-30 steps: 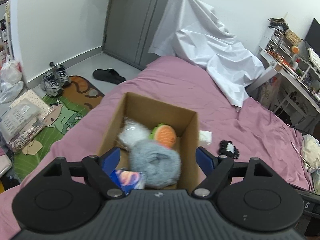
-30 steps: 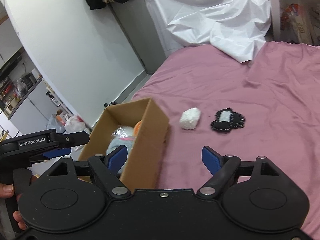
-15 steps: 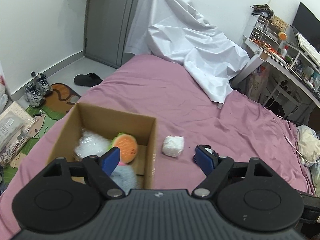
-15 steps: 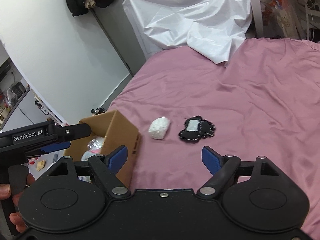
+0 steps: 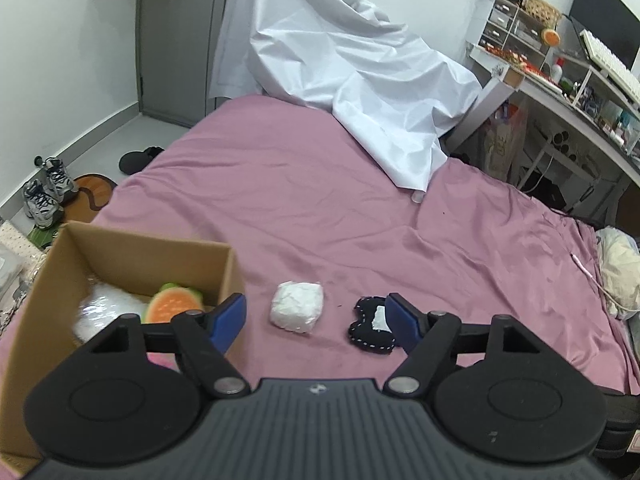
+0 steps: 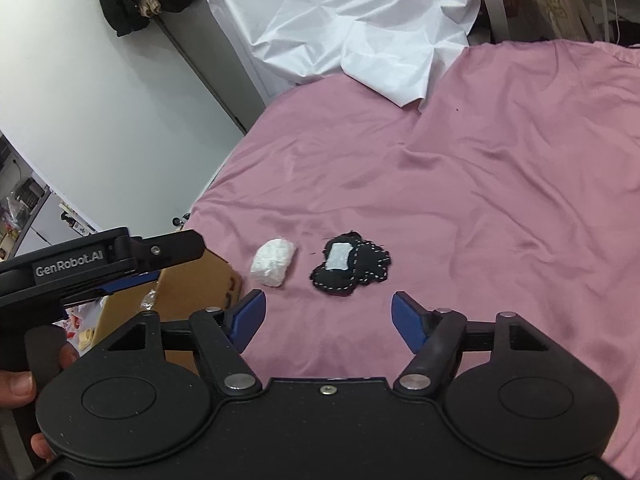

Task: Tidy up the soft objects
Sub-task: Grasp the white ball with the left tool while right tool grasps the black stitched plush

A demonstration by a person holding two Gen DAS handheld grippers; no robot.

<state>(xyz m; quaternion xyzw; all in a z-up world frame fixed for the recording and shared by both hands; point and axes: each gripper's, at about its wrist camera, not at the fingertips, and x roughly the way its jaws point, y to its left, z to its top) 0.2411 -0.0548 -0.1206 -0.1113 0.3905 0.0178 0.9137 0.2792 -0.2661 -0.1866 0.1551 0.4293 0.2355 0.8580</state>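
A cardboard box [image 5: 136,246] stands on the pink bed at the left and holds an orange and green plush [image 5: 173,302] and a white soft item [image 5: 106,308]. Its corner shows in the right wrist view [image 6: 192,292]. A white soft lump [image 5: 297,311] [image 6: 273,262] and a black stitched plush [image 5: 370,330] [image 6: 349,268] lie on the sheet right of the box. My left gripper [image 5: 316,318] is open and empty, above the white lump. My right gripper [image 6: 328,316] is open and empty, just short of the black plush.
A crumpled white sheet [image 5: 352,72] covers the bed's far end. A cluttered desk [image 5: 560,80] stands at the right. Shoes [image 5: 48,192] and a mat lie on the floor left of the bed. A cream cloth [image 5: 618,276] lies at the bed's right edge.
My left gripper has swung right, from over the box to over the white lump and black plush. My right gripper has also moved right, away from the box, toward the black plush.
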